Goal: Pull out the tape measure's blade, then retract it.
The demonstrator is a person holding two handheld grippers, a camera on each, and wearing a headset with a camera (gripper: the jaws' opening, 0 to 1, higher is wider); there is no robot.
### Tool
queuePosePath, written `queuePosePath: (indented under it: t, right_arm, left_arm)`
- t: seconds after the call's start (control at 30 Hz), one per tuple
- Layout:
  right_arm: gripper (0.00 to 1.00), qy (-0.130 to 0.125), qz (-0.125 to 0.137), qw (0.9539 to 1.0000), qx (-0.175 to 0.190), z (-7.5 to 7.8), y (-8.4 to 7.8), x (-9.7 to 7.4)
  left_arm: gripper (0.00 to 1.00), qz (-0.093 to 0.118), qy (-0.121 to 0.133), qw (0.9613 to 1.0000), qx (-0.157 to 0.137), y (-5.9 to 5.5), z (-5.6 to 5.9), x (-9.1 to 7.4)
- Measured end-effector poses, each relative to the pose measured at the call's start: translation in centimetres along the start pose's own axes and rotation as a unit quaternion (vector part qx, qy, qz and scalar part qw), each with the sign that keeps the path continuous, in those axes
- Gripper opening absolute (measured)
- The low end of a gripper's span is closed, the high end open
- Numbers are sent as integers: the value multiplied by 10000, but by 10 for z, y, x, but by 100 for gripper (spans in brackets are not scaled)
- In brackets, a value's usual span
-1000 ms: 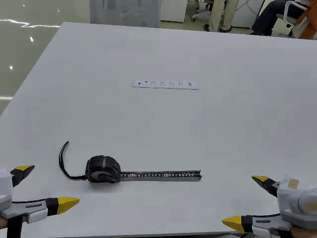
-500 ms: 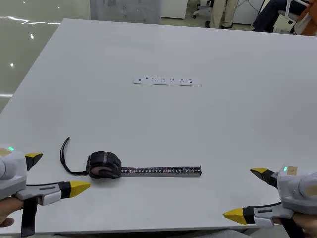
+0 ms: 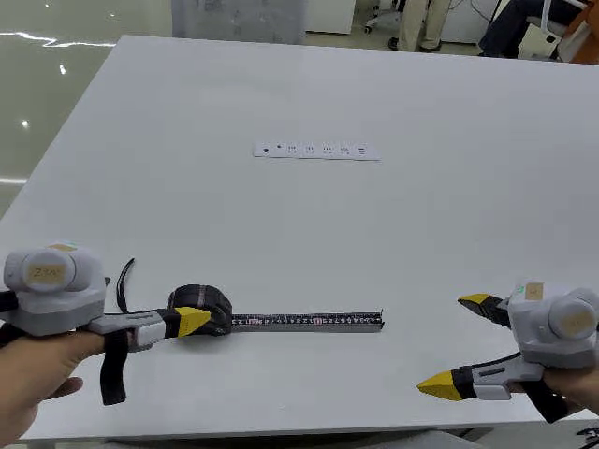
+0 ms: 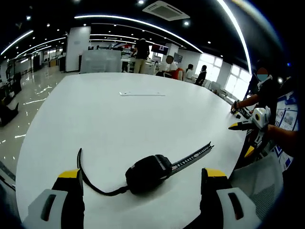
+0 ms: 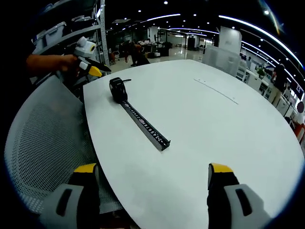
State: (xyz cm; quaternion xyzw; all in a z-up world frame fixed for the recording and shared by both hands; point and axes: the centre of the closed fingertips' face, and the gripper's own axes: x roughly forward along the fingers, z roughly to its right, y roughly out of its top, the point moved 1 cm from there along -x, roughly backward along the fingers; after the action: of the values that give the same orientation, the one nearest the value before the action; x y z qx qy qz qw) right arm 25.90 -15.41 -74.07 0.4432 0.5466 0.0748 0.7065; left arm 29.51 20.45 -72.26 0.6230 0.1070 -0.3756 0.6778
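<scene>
In the head view, lower left, a yellow tip of the left tool (image 3: 195, 316) covers the left side of the tape measure case (image 3: 208, 307), and the tool's other jaw is hidden behind its own body. The case's black cord (image 3: 123, 279) runs out of sight behind that tool. The figures on the blade (image 3: 309, 322) are too small to read, as are the marks on the white strip (image 3: 316, 151) at mid-frame. At the top edge, a standing person (image 3: 412, 23) is cut off above the legs. In the lower right corner, the hand (image 3: 576, 388) holding the right tool (image 3: 453, 341) is cut by the frame.
</scene>
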Motion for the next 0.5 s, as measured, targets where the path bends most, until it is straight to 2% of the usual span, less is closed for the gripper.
queuePosePath:
  t: [0.03, 0.1, 0.17, 0.23, 0.3, 0.37, 0.4, 0.5]
  right_arm:
    - [97, 9, 17, 9999, -100, 0, 3, 1]
    - [95, 54, 110, 9996, -273, 0, 8, 3]
    - [94, 147, 27, 9996, -222, -1, 7, 6]
    - [92, 206, -69, 9992, -340, 1, 6, 9]
    - [92, 256, -179, 9986, -423, 2, 5, 12]
    - [92, 317, -274, 9978, -512, 4, 5, 14]
    - [92, 339, -308, 9973, -581, 5, 5, 15]
    - [92, 381, -360, 9964, -672, 10, 9, 18]
  left_arm:
    - [100, -117, 130, 9998, 79, -4, 0, 3]
    - [100, -70, 220, 9995, 234, -2, 3, 8]
    - [100, -101, 290, 9990, 312, -2, 7, 11]
    - [100, -118, 374, 9987, 321, -2, 10, 14]
    - [100, -178, 423, 9988, 182, -5, 13, 18]
    - [100, -211, 299, 9993, -82, -7, 20, 22]
    - [98, -290, 293, 9991, -100, -10, 21, 24]
    - [96, -332, 358, 9988, -15, -14, 24, 29]
